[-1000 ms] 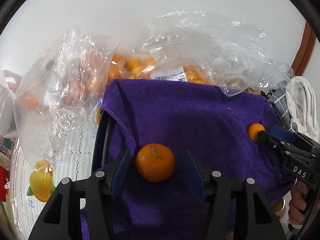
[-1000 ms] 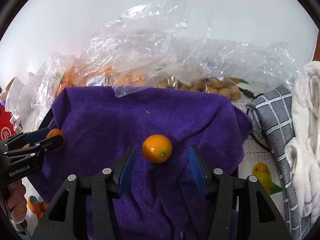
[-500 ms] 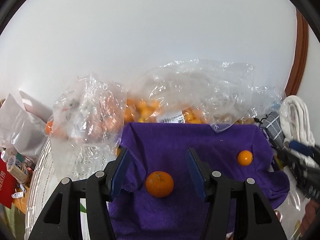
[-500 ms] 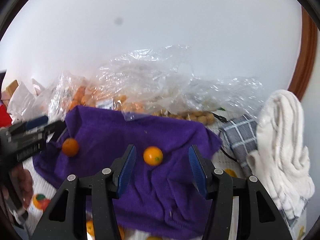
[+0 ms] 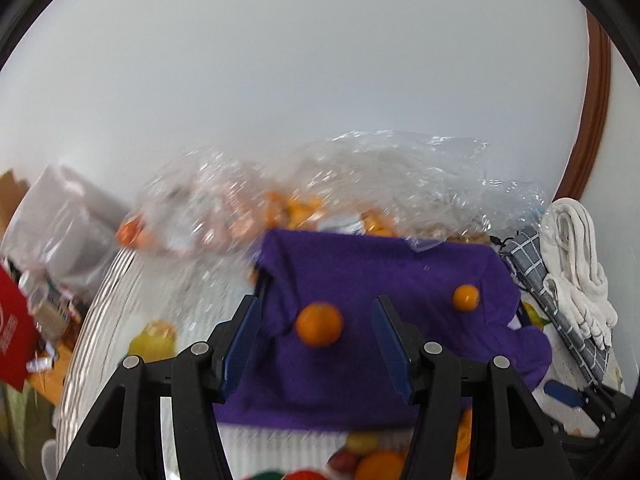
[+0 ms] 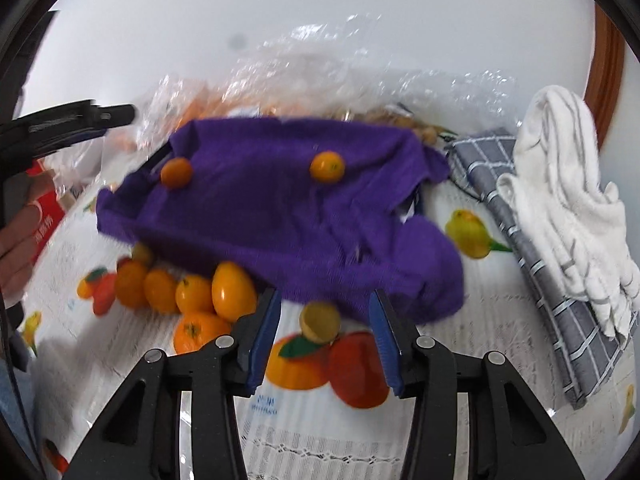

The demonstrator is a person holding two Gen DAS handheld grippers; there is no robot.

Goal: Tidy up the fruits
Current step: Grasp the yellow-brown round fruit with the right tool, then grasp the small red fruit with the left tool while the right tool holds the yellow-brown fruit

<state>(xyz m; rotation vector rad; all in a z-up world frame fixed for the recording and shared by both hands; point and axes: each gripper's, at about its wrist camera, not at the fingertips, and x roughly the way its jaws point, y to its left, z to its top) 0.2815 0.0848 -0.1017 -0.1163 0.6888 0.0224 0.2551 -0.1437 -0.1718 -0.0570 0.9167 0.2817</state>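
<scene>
Fruits: two oranges [image 6: 176, 173] [image 6: 327, 166] sit on purple towel [image 6: 260, 208], more at its near edge. Your left gripper [image 5: 316, 340] spread, empty. Your right gripper [image 6: 323, 334] closing, pinching nothing.

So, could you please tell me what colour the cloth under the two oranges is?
Purple; the cloth shows best in the right wrist view.

Purple cloth [image 6: 280, 208] matt terry; bags [image 5: 400, 176] glossy clear plastic.
</scene>
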